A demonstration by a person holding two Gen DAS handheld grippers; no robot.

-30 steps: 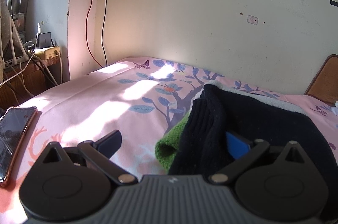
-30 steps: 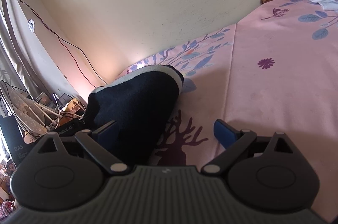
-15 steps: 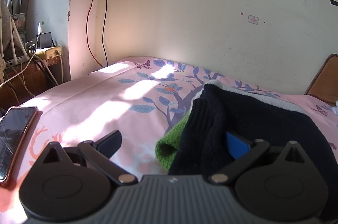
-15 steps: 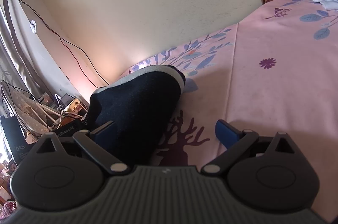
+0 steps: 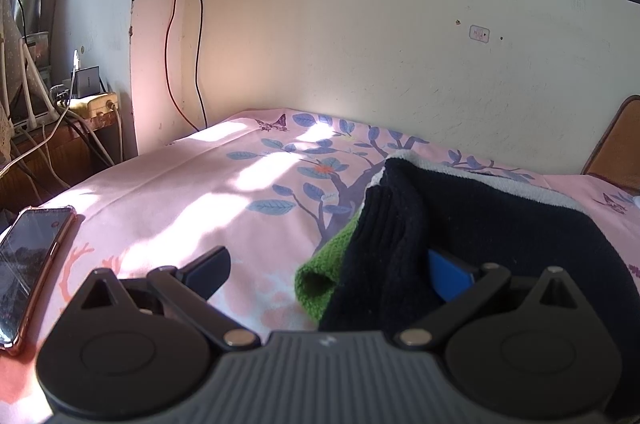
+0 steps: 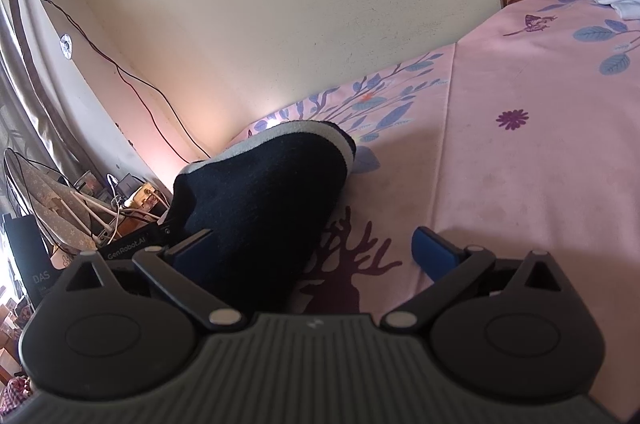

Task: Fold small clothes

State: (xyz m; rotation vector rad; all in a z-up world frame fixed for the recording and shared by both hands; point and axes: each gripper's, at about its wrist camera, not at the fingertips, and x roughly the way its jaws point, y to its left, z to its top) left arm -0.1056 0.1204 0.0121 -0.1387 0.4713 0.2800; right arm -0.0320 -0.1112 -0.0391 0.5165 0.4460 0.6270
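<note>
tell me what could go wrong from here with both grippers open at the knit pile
1. The left hand-held gripper spans the black knit and the green piece under it; closing may pinch both layers or just one.
2. The phone lies at the bed's edge; tugging the sheet could nudge it off.
3. The right hand-held gripper may bunch the sheet.

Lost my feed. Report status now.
Both hand-held grippers open, left, right, flanking the black knit garment. Garment on pink bedsheet, green piece underneath. Phone far left, not obstructing.
</note>
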